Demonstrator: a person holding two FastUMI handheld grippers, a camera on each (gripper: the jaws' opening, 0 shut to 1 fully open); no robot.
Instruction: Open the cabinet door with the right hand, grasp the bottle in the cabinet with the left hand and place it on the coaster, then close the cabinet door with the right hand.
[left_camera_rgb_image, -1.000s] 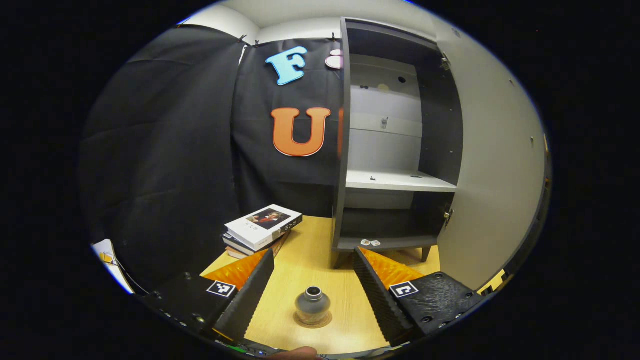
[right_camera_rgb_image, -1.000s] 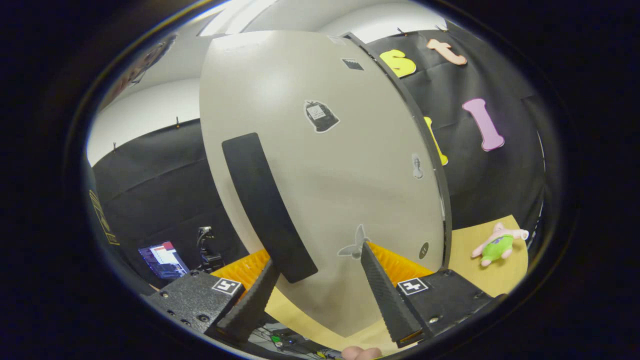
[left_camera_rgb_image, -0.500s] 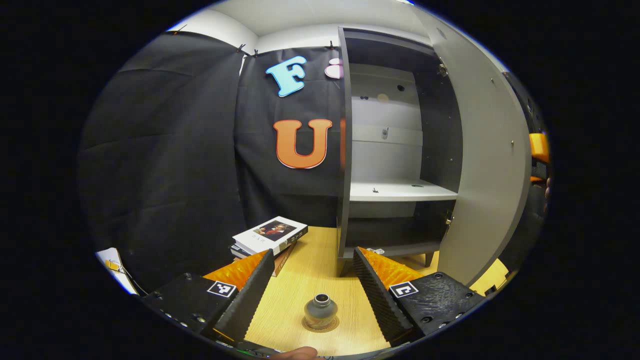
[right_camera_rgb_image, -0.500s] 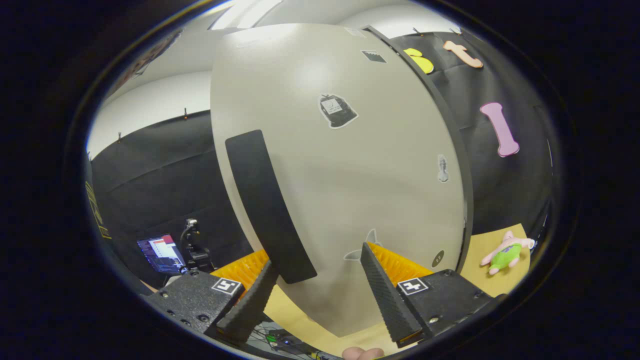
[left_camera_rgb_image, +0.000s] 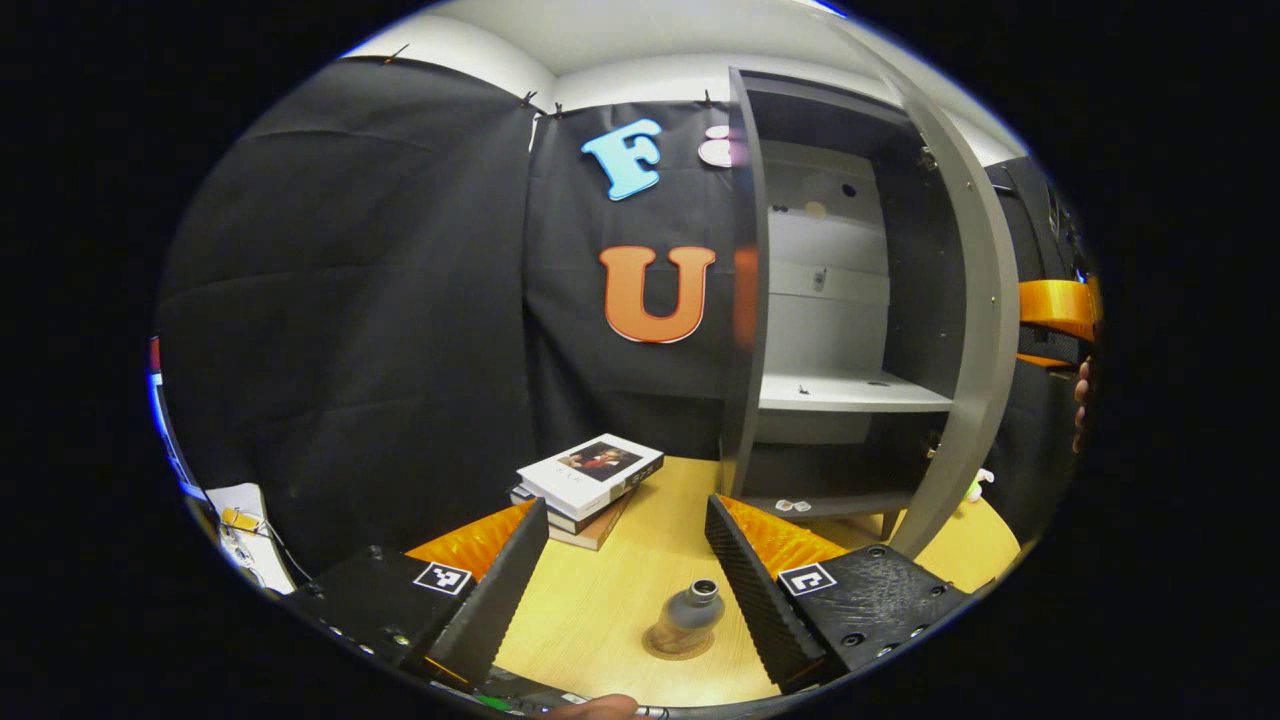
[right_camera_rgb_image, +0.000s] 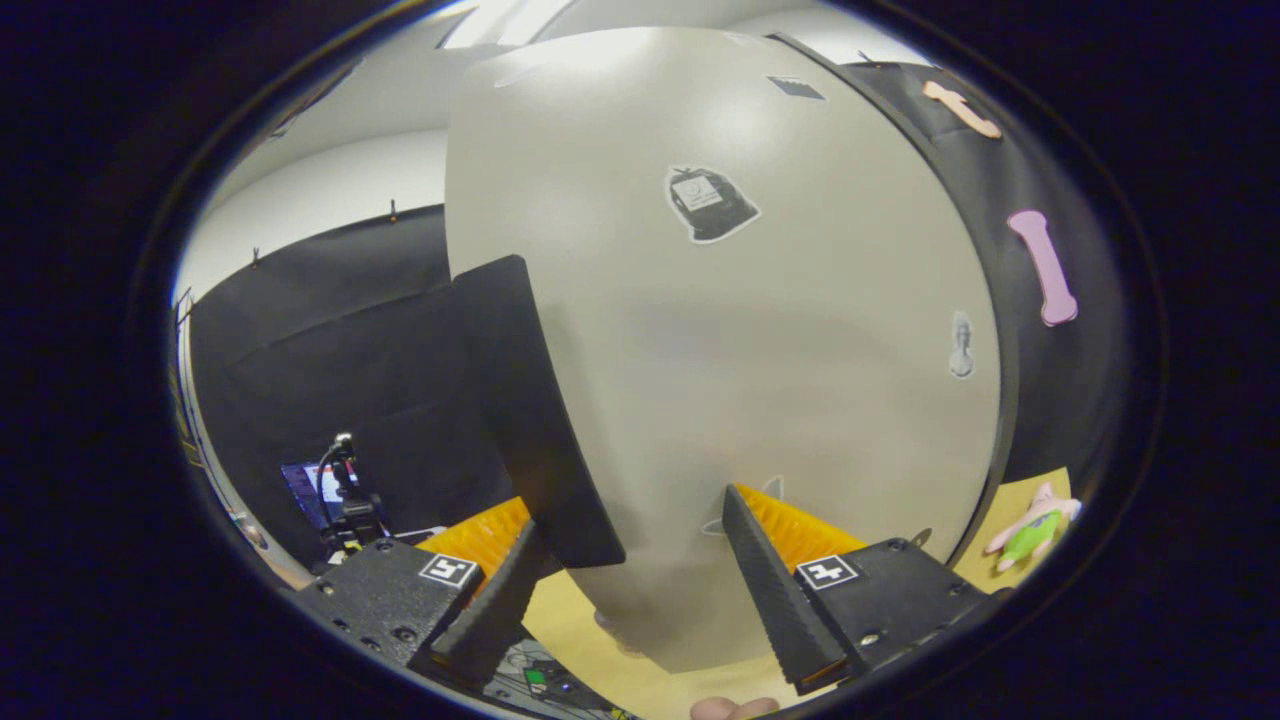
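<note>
In the left gripper view, a stack of books (left_camera_rgb_image: 590, 478) lies at the left on the wooden table (left_camera_rgb_image: 590, 610), near the black wall. The left gripper (left_camera_rgb_image: 627, 585) hangs over the table with its fingers wide apart and nothing between them; bare tabletop stretches ahead to the cabinet foot. One bottle (left_camera_rgb_image: 690, 612) stands upright on one round coaster (left_camera_rgb_image: 680, 645), long axis vertical, open mouth up, just beside the inner edge of the gripper's right-hand finger; whether they touch cannot be told. Farther right stands the cabinet (left_camera_rgb_image: 840, 300), with one shelf (left_camera_rgb_image: 850, 392) across its inside. Its door (left_camera_rgb_image: 975, 330) is swung partly open, its free edge toward the camera, leaving a wide gap to the cabinet's left wall.

In the right gripper view, the right gripper (right_camera_rgb_image: 630, 590) faces the door's pale outer face (right_camera_rgb_image: 760, 350) closely, fingers spread apart and gripping nothing. One long dark handle (right_camera_rgb_image: 535, 410) runs down the door's left edge, its lower end just above the left-hand finger. One plush toy (right_camera_rgb_image: 1035, 530) lies on the table at far right.
</note>
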